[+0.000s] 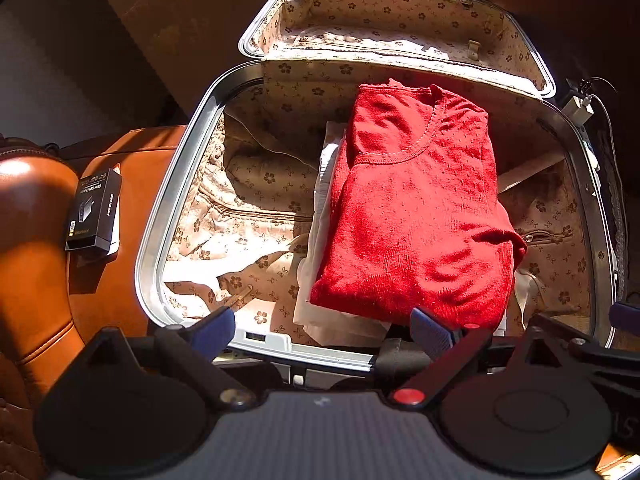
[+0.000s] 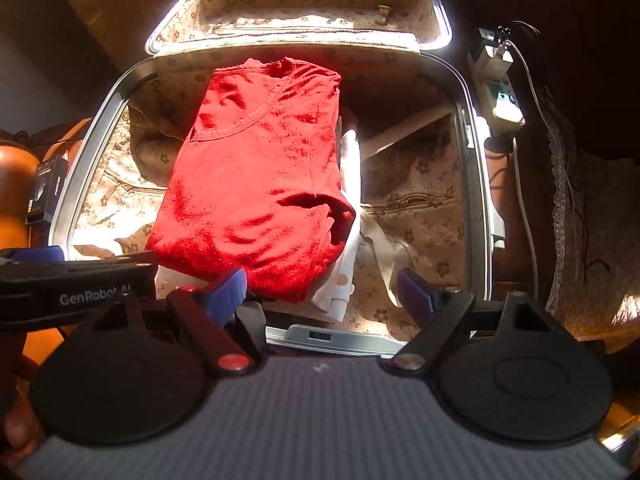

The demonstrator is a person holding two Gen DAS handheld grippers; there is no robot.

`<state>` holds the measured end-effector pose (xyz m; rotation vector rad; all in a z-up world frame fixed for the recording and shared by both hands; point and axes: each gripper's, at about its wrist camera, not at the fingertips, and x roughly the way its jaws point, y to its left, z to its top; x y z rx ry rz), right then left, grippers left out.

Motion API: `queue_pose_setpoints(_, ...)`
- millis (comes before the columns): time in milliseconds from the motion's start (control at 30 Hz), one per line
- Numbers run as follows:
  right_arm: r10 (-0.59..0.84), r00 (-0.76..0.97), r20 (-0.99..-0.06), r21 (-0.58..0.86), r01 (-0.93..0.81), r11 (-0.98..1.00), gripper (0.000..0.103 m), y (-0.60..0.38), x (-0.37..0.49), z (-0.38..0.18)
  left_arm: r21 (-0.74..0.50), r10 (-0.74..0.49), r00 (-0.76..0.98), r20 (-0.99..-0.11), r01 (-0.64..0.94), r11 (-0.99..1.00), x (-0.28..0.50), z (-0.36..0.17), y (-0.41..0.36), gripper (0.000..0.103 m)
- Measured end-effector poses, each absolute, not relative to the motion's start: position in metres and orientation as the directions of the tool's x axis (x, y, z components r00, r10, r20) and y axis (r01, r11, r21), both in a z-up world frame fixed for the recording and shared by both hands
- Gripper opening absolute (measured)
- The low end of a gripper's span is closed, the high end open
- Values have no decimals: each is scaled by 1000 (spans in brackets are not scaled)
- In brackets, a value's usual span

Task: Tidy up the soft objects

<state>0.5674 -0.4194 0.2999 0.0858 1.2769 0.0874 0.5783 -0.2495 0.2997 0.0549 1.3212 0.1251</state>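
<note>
A folded red knit sweater (image 1: 416,208) (image 2: 256,184) lies on a folded white garment (image 1: 324,200) (image 2: 350,168) inside the open suitcase (image 1: 180,184) (image 2: 476,184) with floral beige lining. My left gripper (image 1: 324,330) hovers open at the suitcase's near rim, its right blue fingertip at the sweater's near edge, nothing between the fingers. The right gripper (image 2: 320,292) is also open over the near rim, its left fingertip by the sweater's front edge and the white garment's corner between the fingers. The left gripper's body (image 2: 76,284) shows at the left of the right wrist view.
The suitcase lid (image 1: 392,20) stands open at the back. A black product box (image 1: 94,210) (image 2: 46,190) rests on a brown leather seat (image 1: 32,232) to the left. A white power strip with a plugged charger (image 2: 498,84) (image 1: 578,106) and cable lies to the right.
</note>
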Motion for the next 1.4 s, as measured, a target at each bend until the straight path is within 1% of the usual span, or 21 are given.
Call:
queue_pose_setpoints(300,133,305,-943,120,-60,991,90,-407,545,311,115,133,258,-957,-85,990,552,313,-237,97)
queue_pose_setpoints(733,132,336,-932,112,-79,991,90,-402,519,323,77,94,281,-955,-72,994,520,319,-231,97)
queue_pose_setpoints(1400,137,358,-923,119,-73,990,90,-396,491,318,85,99,285,-953,-63,994,484,316,-224,97)
